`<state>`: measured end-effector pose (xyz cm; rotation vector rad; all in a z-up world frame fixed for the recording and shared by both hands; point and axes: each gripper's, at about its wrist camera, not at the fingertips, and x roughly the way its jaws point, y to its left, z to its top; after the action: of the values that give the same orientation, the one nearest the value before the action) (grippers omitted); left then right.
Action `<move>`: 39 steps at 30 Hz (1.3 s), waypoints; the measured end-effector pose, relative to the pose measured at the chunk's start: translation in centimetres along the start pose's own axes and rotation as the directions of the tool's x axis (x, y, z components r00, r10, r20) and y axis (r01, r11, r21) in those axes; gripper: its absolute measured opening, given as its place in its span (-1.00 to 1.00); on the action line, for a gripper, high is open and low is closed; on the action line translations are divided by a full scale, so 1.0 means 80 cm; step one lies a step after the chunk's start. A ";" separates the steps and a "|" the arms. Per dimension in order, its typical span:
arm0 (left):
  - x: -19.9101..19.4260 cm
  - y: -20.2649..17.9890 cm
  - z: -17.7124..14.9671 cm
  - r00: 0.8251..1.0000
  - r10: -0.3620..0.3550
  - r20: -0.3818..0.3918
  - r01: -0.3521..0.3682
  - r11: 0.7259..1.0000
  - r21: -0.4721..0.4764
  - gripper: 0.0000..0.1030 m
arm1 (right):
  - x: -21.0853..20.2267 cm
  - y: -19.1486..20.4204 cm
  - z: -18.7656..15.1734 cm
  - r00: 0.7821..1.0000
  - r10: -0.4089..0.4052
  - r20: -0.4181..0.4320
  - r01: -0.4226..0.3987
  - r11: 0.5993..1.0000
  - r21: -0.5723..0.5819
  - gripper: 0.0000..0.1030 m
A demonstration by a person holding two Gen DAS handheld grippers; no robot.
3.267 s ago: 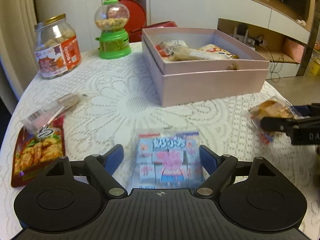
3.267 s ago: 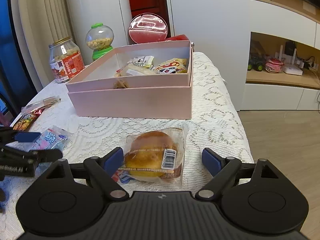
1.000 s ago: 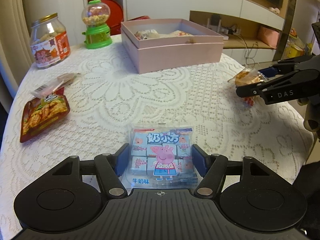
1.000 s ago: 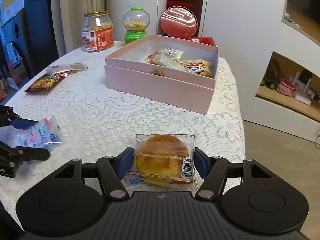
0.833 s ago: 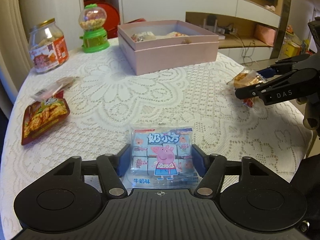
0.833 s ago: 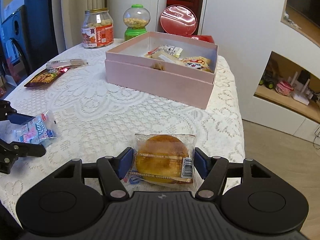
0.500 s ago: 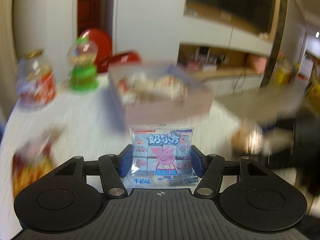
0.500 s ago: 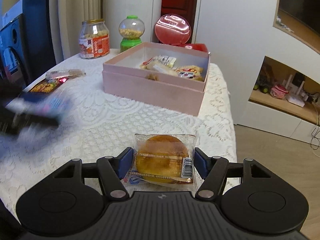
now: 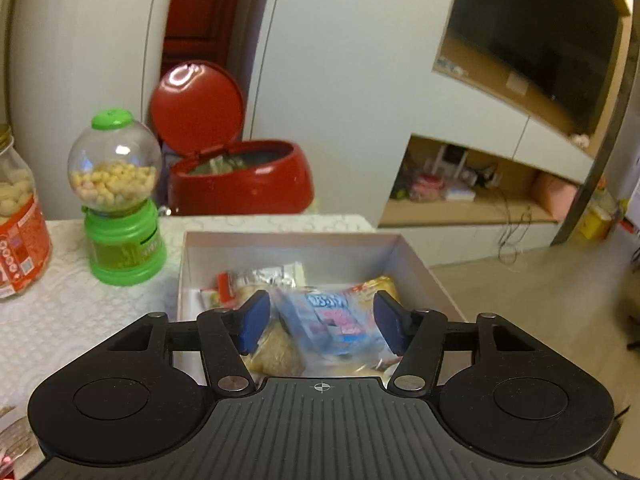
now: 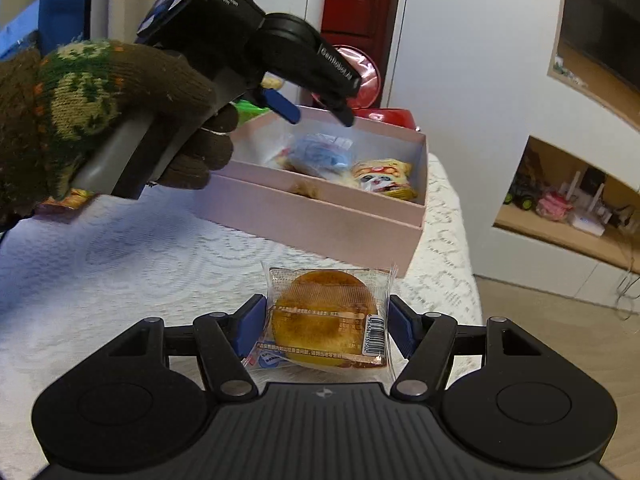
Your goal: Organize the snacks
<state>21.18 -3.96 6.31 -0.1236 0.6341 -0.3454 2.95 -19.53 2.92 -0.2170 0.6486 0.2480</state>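
Note:
My left gripper (image 9: 320,322) hovers over the open pink box (image 9: 280,236). Its jaws are closing, and the pads press on nothing. The blue cartoon-pig snack packet (image 9: 332,320) lies loose in the box below them, on top of other snacks. The right wrist view shows the same: a gloved hand holds the left gripper (image 10: 318,116) above the pink box (image 10: 320,216), with the blue packet (image 10: 320,152) inside. My right gripper (image 10: 326,328) is shut on a wrapped round bun (image 10: 324,312), held above the lace tablecloth in front of the box.
A green gumball dispenser (image 9: 116,200) and a snack jar (image 9: 16,216) stand left of the box. A red lidded bin (image 9: 240,180) sits behind the table. A yellow packet (image 10: 380,178) lies in the box's right end. The table edge drops to the floor on the right.
My left gripper swung from the table's front to above the pink box and let go of the blue packet, which now lies inside. The right gripper still holds the bun.

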 end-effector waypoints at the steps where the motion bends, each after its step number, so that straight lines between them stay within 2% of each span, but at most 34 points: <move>1: -0.005 0.003 -0.002 1.000 -0.009 0.004 0.009 1.000 0.001 0.23 | 0.002 -0.001 0.002 1.000 -0.005 0.000 0.005 1.000 0.003 0.26; 4: -0.032 0.012 -0.009 1.000 0.008 0.015 -0.009 0.998 0.059 0.23 | 0.005 -0.009 0.012 1.000 0.010 -0.005 -0.010 0.999 0.034 0.26; 8: -0.083 0.050 -0.021 0.992 0.096 0.086 -0.105 0.989 0.105 0.23 | 0.002 -0.018 0.045 0.999 0.029 0.022 -0.030 0.998 0.055 0.26; 10: -0.101 0.080 -0.022 0.985 0.144 0.094 -0.153 0.983 0.102 0.23 | 0.006 -0.027 0.074 0.999 0.034 0.039 -0.037 0.996 0.084 0.26; 12: -0.114 0.116 -0.029 0.978 0.194 0.079 -0.200 0.977 0.078 0.23 | 0.021 -0.036 0.110 0.999 0.023 0.045 -0.028 0.992 0.119 0.26; 15: -0.129 0.172 -0.043 0.965 0.257 0.050 -0.257 0.966 -0.011 0.23 | 0.059 -0.045 0.155 0.999 -0.017 0.029 0.013 0.989 0.149 0.26; 18: -0.138 0.216 -0.059 0.945 0.326 0.021 -0.323 0.943 -0.073 0.23 | 0.106 -0.059 0.184 0.999 0.031 -0.016 -0.027 0.976 0.214 0.41; 21: -0.137 0.243 -0.077 0.928 0.372 -0.018 -0.372 0.924 -0.088 0.23 | 0.139 -0.071 0.185 0.993 0.083 -0.088 -0.050 0.945 0.324 0.41; 24: -0.128 0.255 -0.092 0.934 0.352 -0.065 -0.356 0.930 -0.092 0.17 | 0.135 -0.063 0.173 0.994 0.087 -0.071 -0.061 0.947 0.315 0.41; 25: -0.125 0.252 -0.096 0.937 0.339 -0.077 -0.346 0.934 -0.088 0.10 | 0.130 -0.054 0.169 0.996 0.066 -0.066 -0.045 0.961 0.274 0.41; 27: -0.127 0.243 -0.106 0.949 0.312 -0.053 -0.315 0.945 -0.089 -0.17 | 0.119 -0.033 0.163 0.999 0.009 -0.050 -0.001 0.987 0.163 0.41; 31: -0.136 0.220 -0.119 0.971 0.232 -0.052 -0.237 0.966 -0.104 -0.22 | 0.093 0.013 0.151 0.999 -0.044 0.006 0.045 0.998 -0.034 0.42; 34: -0.140 0.187 -0.131 0.976 0.207 -0.067 -0.210 0.976 -0.055 -0.24 | 0.076 0.040 0.144 0.999 -0.023 0.029 0.026 0.994 -0.105 0.44; 36: -0.143 0.169 -0.138 0.980 0.189 -0.068 -0.192 0.981 -0.034 -0.24 | 0.068 0.051 0.140 1.000 0.006 0.026 -0.003 0.994 -0.113 0.44; 39: -0.150 0.151 -0.151 0.989 0.105 -0.104 -0.114 0.990 -0.078 -0.29 | 0.061 0.055 0.132 0.997 0.078 -0.002 -0.078 0.994 -0.081 0.44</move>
<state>8.29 11.45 0.67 -0.1519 0.7511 -0.2198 11.37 -11.65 7.59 -0.2694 0.6475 0.3503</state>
